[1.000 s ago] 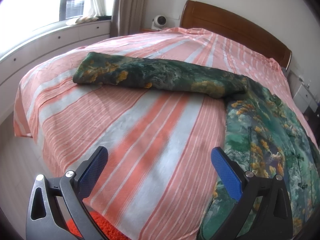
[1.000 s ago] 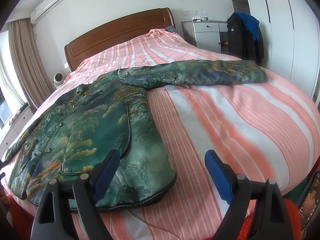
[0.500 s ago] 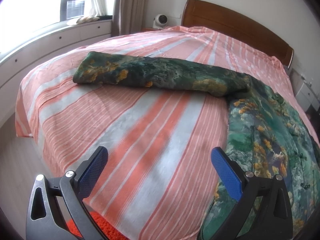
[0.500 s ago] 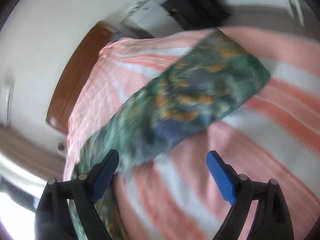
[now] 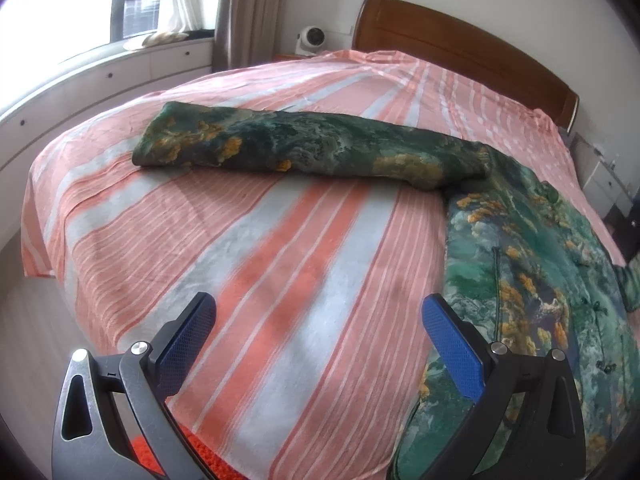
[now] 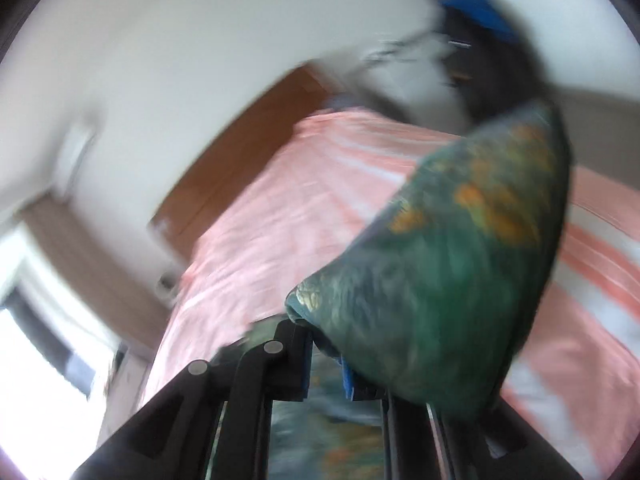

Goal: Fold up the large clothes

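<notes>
Sleeve (image 6: 452,280) clamped in right hand-held gripper (image 6: 326,374) (view blurred).

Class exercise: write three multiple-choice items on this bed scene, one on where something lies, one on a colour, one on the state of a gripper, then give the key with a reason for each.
1. Where does the outstretched sleeve seen by the left camera lie?
A. on the floor
B. flat on the bedsheet
C. on the headboard

2. What colour are the left gripper pads?
A. blue
B. red
C. yellow

3. What is the right gripper doing?
A. open, holding nothing
B. shut on the other sleeve
C. out of view

Key: 1 B, the sleeve rests across the striped sheet. 2 A, both pads show blue. 3 B, its jaws are closed with green fabric pinched and raised between them, though the view is blurred.
</notes>
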The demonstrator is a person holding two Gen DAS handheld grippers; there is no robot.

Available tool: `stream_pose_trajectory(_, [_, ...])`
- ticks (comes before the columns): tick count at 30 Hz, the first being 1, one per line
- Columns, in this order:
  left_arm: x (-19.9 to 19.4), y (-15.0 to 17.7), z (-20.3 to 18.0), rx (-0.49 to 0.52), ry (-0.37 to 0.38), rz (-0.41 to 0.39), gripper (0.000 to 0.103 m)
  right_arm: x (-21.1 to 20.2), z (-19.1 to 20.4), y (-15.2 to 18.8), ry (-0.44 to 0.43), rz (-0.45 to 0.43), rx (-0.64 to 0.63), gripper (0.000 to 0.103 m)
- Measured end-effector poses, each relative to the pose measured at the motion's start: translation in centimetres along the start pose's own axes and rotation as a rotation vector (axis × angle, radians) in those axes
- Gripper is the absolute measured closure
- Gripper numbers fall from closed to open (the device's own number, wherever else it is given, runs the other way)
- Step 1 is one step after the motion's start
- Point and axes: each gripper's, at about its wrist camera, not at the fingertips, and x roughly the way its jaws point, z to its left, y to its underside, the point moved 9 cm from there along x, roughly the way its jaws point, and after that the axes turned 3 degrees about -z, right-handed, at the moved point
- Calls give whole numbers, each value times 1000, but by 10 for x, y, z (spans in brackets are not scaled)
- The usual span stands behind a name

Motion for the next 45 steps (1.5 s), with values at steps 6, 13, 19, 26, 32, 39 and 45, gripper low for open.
stream_pose_trajectory(6, [-3, -1, 5, -32, 25, -1, 1, 88, 202, 112, -165, 164, -347, 91])
stream_pose_trajectory(13, [-2, -1, 14, -83, 44, 8, 0, 185, 209, 266, -71, 532, -500, 53])
stream_pose_trajectory(19, [0, 0, 19, -118, 52, 19, 1, 155, 193, 245, -180, 510, -409, 39])
stream_pose_trajectory(26, [4, 1, 14, -95, 36, 25, 1, 156, 101, 145, 26, 367, -207, 22])
stream_pose_trajectory(32, [4, 2, 12, -73, 21, 25, 1, 180, 57, 144, 132, 435, -262, 29])
stream_pose_trajectory(39, [7, 5, 5, -34, 0, 40, 1, 145, 137, 184, 32, 411, -463, 18])
stream_pose_trajectory(45, [6, 7, 3, -21, -5, 40, 1, 150, 122, 240, 92, 530, -548, 18])
